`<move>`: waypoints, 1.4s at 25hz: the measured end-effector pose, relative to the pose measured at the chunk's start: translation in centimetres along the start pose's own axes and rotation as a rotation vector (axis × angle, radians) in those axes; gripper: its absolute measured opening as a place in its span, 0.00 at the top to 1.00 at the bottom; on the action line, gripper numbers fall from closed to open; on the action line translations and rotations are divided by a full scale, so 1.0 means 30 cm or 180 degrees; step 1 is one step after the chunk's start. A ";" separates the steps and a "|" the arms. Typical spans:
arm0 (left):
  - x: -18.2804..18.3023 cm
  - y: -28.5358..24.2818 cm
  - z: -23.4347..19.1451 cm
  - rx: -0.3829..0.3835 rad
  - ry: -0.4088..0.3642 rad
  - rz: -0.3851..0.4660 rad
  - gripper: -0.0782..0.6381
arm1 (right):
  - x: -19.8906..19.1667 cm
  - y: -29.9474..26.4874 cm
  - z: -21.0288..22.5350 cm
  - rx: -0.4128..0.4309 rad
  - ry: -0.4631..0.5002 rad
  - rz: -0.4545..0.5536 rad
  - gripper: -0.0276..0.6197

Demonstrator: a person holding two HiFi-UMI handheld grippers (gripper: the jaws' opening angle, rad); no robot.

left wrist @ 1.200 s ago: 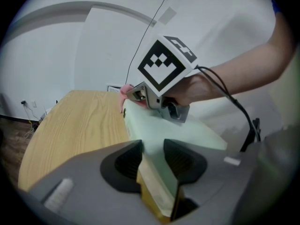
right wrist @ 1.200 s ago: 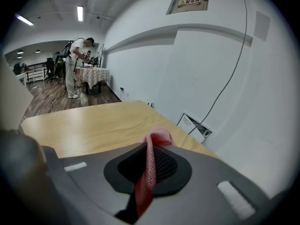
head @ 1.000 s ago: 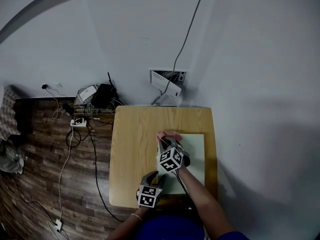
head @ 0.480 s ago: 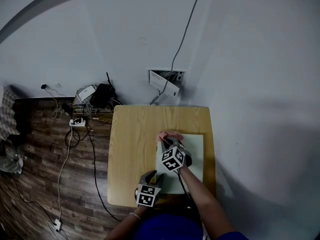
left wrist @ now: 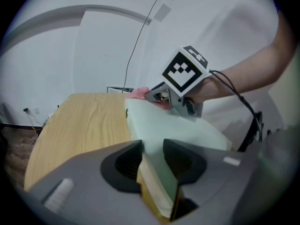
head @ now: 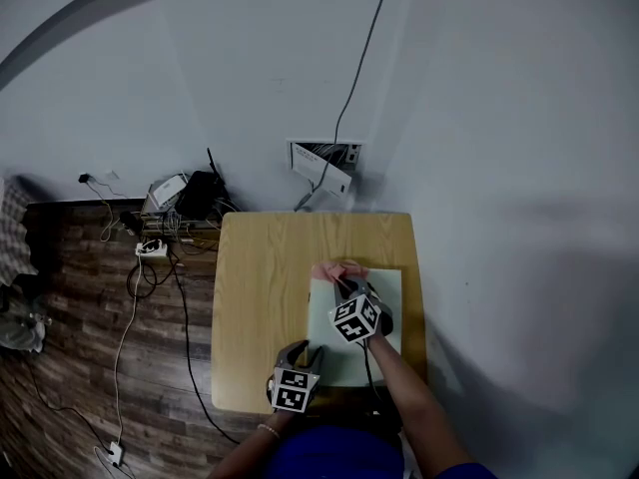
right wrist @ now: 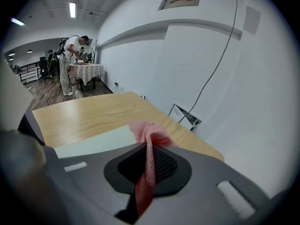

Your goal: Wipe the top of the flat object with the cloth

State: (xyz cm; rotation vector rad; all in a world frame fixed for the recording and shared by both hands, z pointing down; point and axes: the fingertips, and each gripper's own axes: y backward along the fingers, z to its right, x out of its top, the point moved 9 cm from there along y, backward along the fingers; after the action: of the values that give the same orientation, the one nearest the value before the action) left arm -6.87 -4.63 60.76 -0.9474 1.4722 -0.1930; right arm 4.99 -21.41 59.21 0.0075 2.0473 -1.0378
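A pale green flat object [head: 384,302], thick like a book, lies on the right half of the wooden table [head: 260,287]. My left gripper [head: 308,354] is shut on its near left corner; in the left gripper view the flat object [left wrist: 168,128] sits between the pads, with my left gripper [left wrist: 152,161] clamped on its edge. My right gripper [head: 345,287] is shut on a pink cloth [head: 337,270], which rests at the object's far left edge. In the right gripper view the cloth [right wrist: 149,137] bunches in front of my right gripper [right wrist: 149,165], over the flat object [right wrist: 93,144].
An open wall box [head: 321,163] with a cable running up the wall sits behind the table. A router, chargers and cables [head: 185,193] lie on the wood floor to the left. A person [right wrist: 72,55] stands at a distant table in the right gripper view.
My right gripper and the cloth have slid a little to the right over the flat object's far part. The left gripper has held its grip on the corner.
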 end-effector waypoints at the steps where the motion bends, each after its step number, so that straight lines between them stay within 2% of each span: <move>1: 0.000 0.001 0.001 0.0004 0.0000 0.0001 0.69 | -0.011 0.006 0.008 -0.0016 -0.0006 -0.0015 0.94; 15: 0.000 0.002 0.008 0.0024 -0.0008 0.0021 0.69 | -0.160 0.087 0.133 -0.0258 -0.0234 -0.0206 0.94; 25: 0.001 0.003 0.010 0.0026 -0.0017 0.0020 0.69 | -0.268 0.146 0.225 -0.0469 -0.0547 -0.0341 0.94; 35: -0.002 0.000 0.010 0.0031 -0.0017 0.0034 0.69 | -0.310 0.164 0.239 -0.0583 -0.0768 -0.0315 0.94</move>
State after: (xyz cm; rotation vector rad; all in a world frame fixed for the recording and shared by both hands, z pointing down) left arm -6.62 -4.48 60.74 -0.9314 1.4699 -0.1894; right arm 17.61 -19.90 59.84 -0.3025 1.9281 -0.8612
